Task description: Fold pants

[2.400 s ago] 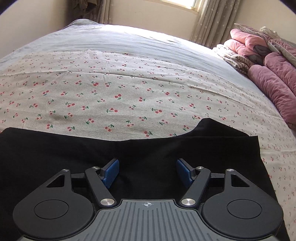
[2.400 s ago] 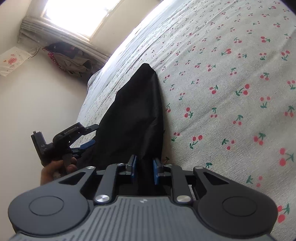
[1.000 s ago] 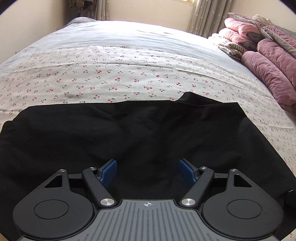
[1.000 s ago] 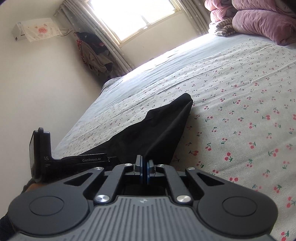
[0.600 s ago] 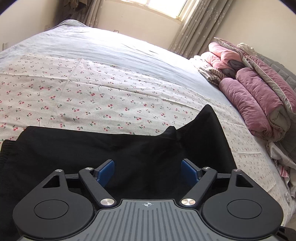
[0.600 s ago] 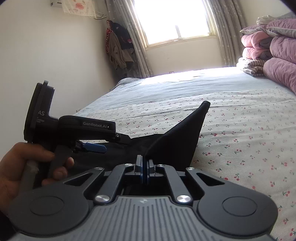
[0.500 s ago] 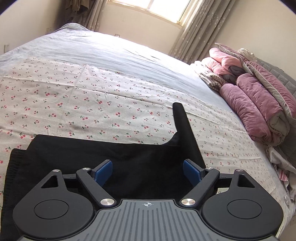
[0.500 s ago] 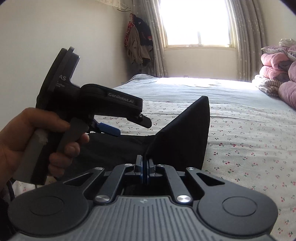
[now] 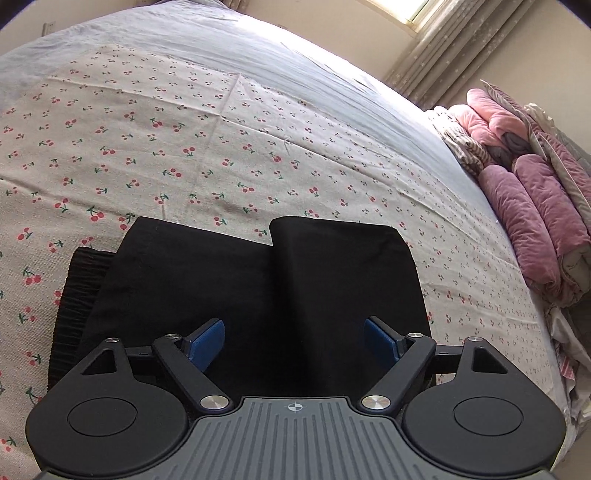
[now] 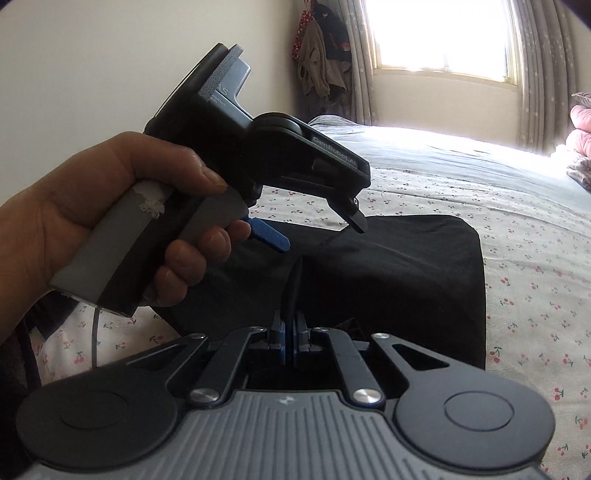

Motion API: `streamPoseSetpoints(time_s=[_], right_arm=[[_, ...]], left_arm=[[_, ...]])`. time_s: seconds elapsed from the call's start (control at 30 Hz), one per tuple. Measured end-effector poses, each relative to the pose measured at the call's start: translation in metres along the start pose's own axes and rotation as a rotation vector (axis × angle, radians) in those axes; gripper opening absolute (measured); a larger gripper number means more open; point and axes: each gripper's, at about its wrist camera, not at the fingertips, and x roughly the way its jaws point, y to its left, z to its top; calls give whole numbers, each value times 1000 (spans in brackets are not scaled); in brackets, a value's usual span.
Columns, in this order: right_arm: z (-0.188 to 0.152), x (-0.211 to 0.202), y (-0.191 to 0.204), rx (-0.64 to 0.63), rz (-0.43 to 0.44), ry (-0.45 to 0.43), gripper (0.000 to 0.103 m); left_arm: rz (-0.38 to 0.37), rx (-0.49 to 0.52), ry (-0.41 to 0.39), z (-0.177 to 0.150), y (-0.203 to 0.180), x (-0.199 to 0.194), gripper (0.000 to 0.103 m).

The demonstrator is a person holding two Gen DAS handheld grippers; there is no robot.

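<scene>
The right gripper (image 10: 289, 334) is clenched on a fold of the black pants (image 9: 332, 288), carrying the leg end across toward the waistband so the cloth doubles. The left gripper (image 9: 294, 341), jaws just narrowed slightly, hovers released above the pants on the cherry-print sheet (image 9: 184, 147), with open bed beyond and pink bedding (image 9: 532, 206) well apart.

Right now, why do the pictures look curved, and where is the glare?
Left wrist view: the fisheye bows the bed; the pants are so dark that folds barely show. Right wrist view: the window is blown out white, and the near hand is slightly soft.
</scene>
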Motion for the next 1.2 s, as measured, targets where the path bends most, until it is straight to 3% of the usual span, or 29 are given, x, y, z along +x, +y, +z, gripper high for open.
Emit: streamPoseSetpoints(time_s=[0.07, 0.1, 0.13, 0.23, 0.3, 0.47, 0.53, 0.73, 0.87, 0.93, 0.97, 1.0, 1.1, 1.17, 1.2], right_arm=[[4, -2, 5, -13, 16, -7, 0], [5, -2, 7, -19, 29, -7, 0], [7, -1, 10, -20, 52, -7, 0], [10, 3, 18, -18, 95, -9, 0], [11, 8, 20, -10, 119, -9, 0], [12, 19, 29, 4, 185, -5, 0], [11, 32, 34, 8, 213, 31, 0], [11, 54, 39, 44, 261, 99, 0], [16, 53, 33, 61, 294, 139, 0], [17, 45, 23, 89, 345, 170, 19], [20, 38, 14, 104, 373, 176, 39], [24, 31, 4, 126, 402, 162, 51], [37, 8, -36, 232, 444, 122, 58], [41, 0, -69, 325, 412, 86, 58], [41, -1, -92, 387, 361, 71, 58]], left_arm=[[-58, -22, -1, 2, 7, -3, 63], [-71, -25, 7, 3, 9, -3, 44], [-57, -17, 6, 3, 10, -5, 33], [-8, 29, -24, 4, 17, -16, 10], [-16, 27, -53, 6, 29, -27, 3], [65, 75, -122, 12, 51, -51, 2], [125, 88, -118, 14, 60, -51, 3], [176, 77, -106, 15, 79, -45, 3], [255, 169, -76, 7, 71, -43, 7], [279, 208, -72, 6, 68, -44, 12], [290, 214, -70, 6, 67, -44, 12], [293, 209, -67, 6, 68, -44, 14], [285, 168, -64, 7, 73, -45, 18], [238, 123, -61, 9, 79, -47, 27], [216, 99, -58, 9, 83, -47, 43]])
